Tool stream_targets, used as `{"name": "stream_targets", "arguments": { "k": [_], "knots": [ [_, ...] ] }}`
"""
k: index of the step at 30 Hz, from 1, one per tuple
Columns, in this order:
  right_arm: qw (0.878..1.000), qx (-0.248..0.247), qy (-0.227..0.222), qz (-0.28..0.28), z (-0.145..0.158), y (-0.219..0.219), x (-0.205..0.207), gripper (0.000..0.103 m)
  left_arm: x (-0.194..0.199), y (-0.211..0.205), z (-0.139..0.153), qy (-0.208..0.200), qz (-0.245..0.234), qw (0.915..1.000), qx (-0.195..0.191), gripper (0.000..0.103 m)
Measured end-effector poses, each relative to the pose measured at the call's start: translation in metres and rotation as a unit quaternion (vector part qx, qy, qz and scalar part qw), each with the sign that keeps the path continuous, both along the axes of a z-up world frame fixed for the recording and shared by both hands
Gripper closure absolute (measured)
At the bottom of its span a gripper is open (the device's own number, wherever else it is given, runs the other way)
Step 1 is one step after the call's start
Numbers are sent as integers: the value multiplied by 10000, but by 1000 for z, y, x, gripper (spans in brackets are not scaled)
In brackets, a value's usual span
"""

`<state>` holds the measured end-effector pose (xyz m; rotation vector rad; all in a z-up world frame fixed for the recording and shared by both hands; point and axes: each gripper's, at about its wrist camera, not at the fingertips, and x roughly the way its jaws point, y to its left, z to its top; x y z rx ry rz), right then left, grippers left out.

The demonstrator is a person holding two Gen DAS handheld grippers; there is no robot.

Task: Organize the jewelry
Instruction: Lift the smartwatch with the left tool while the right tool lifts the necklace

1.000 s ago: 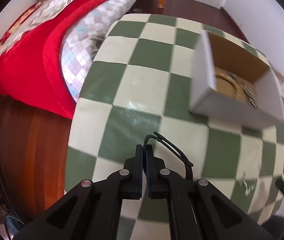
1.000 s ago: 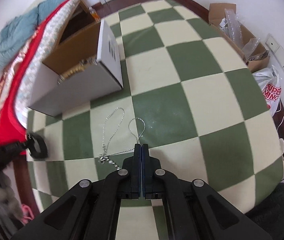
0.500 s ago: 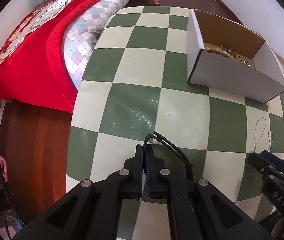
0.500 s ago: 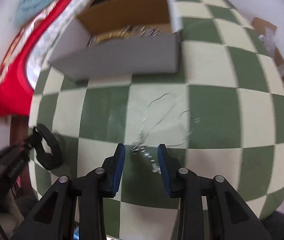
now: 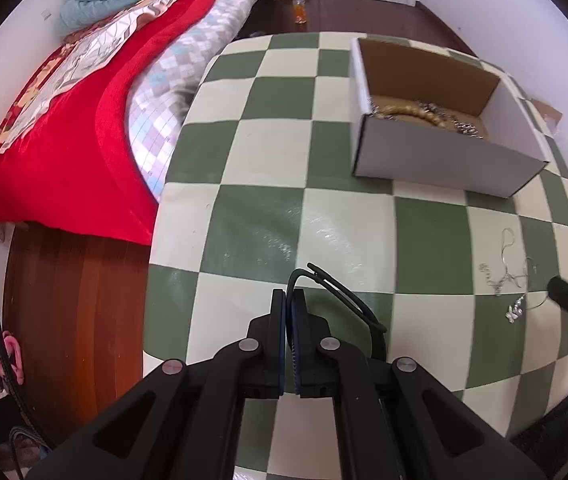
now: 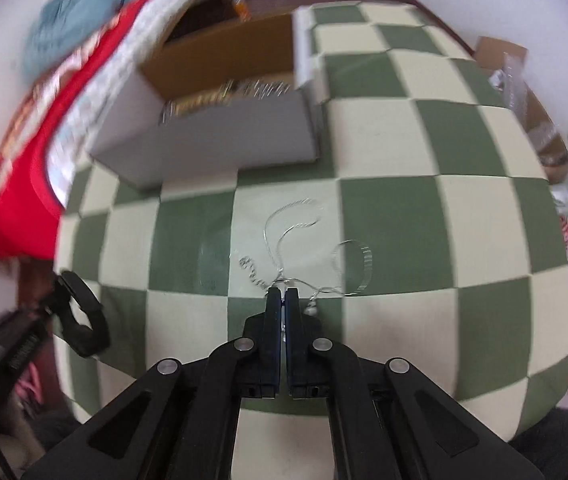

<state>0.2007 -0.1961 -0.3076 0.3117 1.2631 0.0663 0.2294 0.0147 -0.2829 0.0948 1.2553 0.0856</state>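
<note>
The white cardboard box [image 5: 436, 160] stood open on the green-and-cream checkered worktop [image 5: 348, 216], and everything else is placed from it. Inside it lay a string of tan beads [image 5: 416, 112] and some darker metal pieces against the near wall.

On the near side of the box, well apart from it, a thin silver chain necklace [image 6: 284, 232] lay in loose loops on a cream square. The right gripper [image 6: 282, 294] had just been closing, and its fingers [image 6: 272, 308] had come together on the near end of the chain, pinching the strand where the loops met; the rest of the chain rested on the worktop.

Further from the box, toward the worktop's bed-side edge, the left gripper [image 5: 288, 300] hung above a green square with its fingers [image 5: 277, 320] pressed together. A black cord or band [image 5: 340, 292] curved out from between them and off to the side. Beyond that edge of the worktop, a red bedspread [image 5: 63, 152] draped over the bed.
</note>
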Motion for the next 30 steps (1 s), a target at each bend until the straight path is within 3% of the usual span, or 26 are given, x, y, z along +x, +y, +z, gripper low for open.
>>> {"name": "stream_targets", "arguments": {
  "k": [5,11,30],
  "knots": [
    [9985,410,-265,-244,37,-29,-8,102,2,-5,17,-131,-66,9999,-92,103],
    [9957,555,-709,-232,88,-41,-2,102,5,-9,47,-355,-113,9991,-225,103],
    [9816,661,-1788,148,227,-30,17,103,36,-22,134,-806,-312,9949,-513,103]
  ]
}}
